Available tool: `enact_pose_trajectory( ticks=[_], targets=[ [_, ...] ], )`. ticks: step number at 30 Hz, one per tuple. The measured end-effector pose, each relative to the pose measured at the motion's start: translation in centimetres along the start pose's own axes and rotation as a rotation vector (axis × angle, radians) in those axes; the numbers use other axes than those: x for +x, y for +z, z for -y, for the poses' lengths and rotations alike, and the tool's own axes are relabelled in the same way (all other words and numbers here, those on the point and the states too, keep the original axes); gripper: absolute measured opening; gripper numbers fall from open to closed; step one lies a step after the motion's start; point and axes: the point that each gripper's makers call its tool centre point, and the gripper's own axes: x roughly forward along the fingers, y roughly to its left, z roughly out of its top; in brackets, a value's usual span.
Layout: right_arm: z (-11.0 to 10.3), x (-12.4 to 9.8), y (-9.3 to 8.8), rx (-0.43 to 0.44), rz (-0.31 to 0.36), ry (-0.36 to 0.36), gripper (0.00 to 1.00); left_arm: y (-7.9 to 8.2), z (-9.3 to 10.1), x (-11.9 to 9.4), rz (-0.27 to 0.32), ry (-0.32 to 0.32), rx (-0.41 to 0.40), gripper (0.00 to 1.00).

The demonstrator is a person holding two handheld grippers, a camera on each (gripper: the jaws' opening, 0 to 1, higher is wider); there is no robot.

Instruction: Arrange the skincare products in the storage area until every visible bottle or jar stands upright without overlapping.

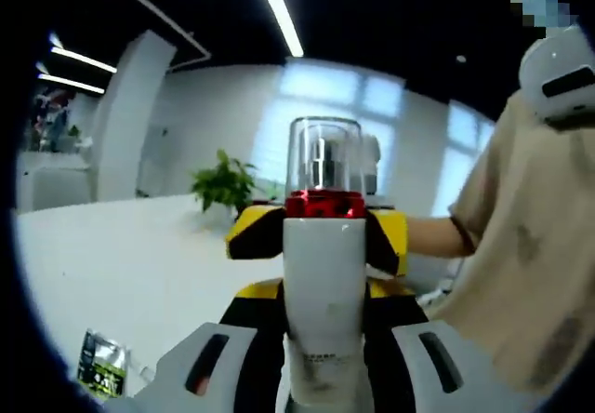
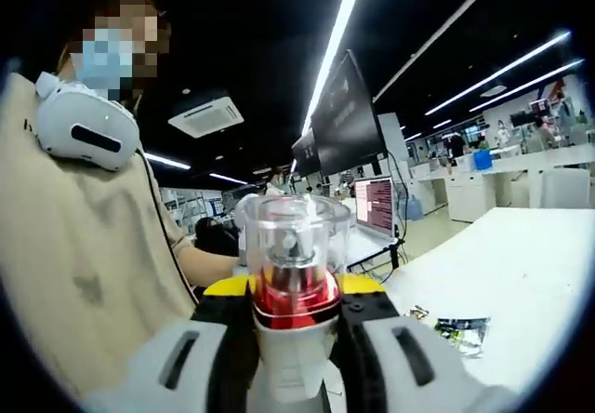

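Clearly each of the two tongs is clamped on a bottle, lifted off the table and held upright between its jaws.

In the left gripper view, the left gripper grips a white bottle low on its body, jaws pressed to both sides. It carries a red collar and a clear cap over the pump. I judge it rigid plastic, smooth and somewhat slippery, top-heavy with that tall cap; the body, where it is held now, is the right place, since the cap would likely pull off. Below and left of the jaws a small sachet lies on the white table; a plant stands beyond. A person in a beige shirt is to the right.

In the right gripper view, the person is left of the jaws. The right gripper grips a second bottle just under its red collar, with a clear cap above. That hold is high and near the cap, so I judge it less secure. Another sachet lies on the table right of the jaws, a laptop behind. The room is an open office with strip lights.
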Motion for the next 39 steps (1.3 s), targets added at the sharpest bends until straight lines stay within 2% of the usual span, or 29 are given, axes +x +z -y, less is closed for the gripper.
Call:
enact_pose_trajectory(
  ticks=[5, 7, 9, 10, 11, 12, 13, 14, 17, 18, 19, 20, 23, 24, 31, 35, 36, 39],
  targets=[
    [1.6, 0.2, 0.3, -0.014, 0.025, -0.100, 0.32, 0.6, -1.6, -0.4, 0.015, 0.092, 0.047, 0.28],
    [3.1, 0.1, 0.5, 0.009, 0.040, -0.186, 0.32, 0.7, -2.5, -0.5, 0.007, 0.165, 0.079, 0.29],
    [4.4, 0.0, 0.6, 0.022, 0.051, -0.253, 0.32, 0.8, -3.8, -0.6, -0.008, 0.268, 0.107, 0.31],
    [5.4, -0.2, 0.4, 0.052, 0.051, -0.321, 0.32, 0.8, -4.3, -0.6, -0.016, 0.316, 0.119, 0.32],
    [6.1, -0.4, 0.4, 0.061, 0.049, -0.367, 0.32, 1.0, -4.9, -0.6, -0.016, 0.378, 0.150, 0.32],
    [7.2, -0.8, 0.2, 0.058, 0.039, -0.447, 0.32, 1.0, -5.3, -0.6, -0.025, 0.421, 0.170, 0.32],
    [7.6, -1.0, 0.3, 0.056, 0.044, -0.483, 0.32, 0.9, -5.7, -0.5, -0.036, 0.474, 0.196, 0.32],
    [8.2, -1.3, 0.4, 0.065, 0.063, -0.548, 0.32, 0.9, -6.0, -0.4, -0.043, 0.508, 0.214, 0.31],
    [8.7, -1.7, 0.4, 0.084, 0.085, -0.619, 0.32, 0.8, -6.6, 0.0, -0.059, 0.580, 0.252, 0.31],
    [9.0, -1.9, 0.5, 0.099, 0.104, -0.667, 0.32, 0.8, -7.0, 0.3, -0.062, 0.618, 0.265, 0.31],
    [9.0, -1.9, 0.4, 0.108, 0.109, -0.678, 0.32, 0.7, -7.0, 0.3, -0.068, 0.627, 0.269, 0.31],
    [9.3, -2.0, 0.2, 0.150, 0.116, -0.712, 0.32, 0.5, -7.4, 0.4, -0.089, 0.656, 0.280, 0.31],
    [9.7, -2.3, 0.1, 0.192, 0.144, -0.757, 0.31, 0.2, -8.1, 0.8, -0.098, 0.672, 0.271, 0.32],
    [9.8, -2.4, -0.1, 0.205, 0.145, -0.764, 0.31, 0.2, -8.3, 0.7, -0.094, 0.674, 0.241, 0.31],
    [9.4, -1.9, -0.1, 0.203, 0.144, -0.739, 0.32, 0.0, -8.4, 0.2, -0.091, 0.650, 0.180, 0.28],
    [9.2, -1.3, -0.2, 0.173, 0.112, -0.700, 0.32, -0.3, -8.6, 0.0, -0.080, 0.624, 0.128, 0.28],
    [8.9, -1.1, -0.3, 0.148, 0.089, -0.668, 0.32, -0.4, -8.4, 0.0, -0.066, 0.600, 0.090, 0.28],
    [8.1, -0.5, -0.3, 0.094, 0.038, -0.590, 0.32, -0.3, -8.0, -0.1, -0.029, 0.540, 0.044, 0.28]
  ],
)
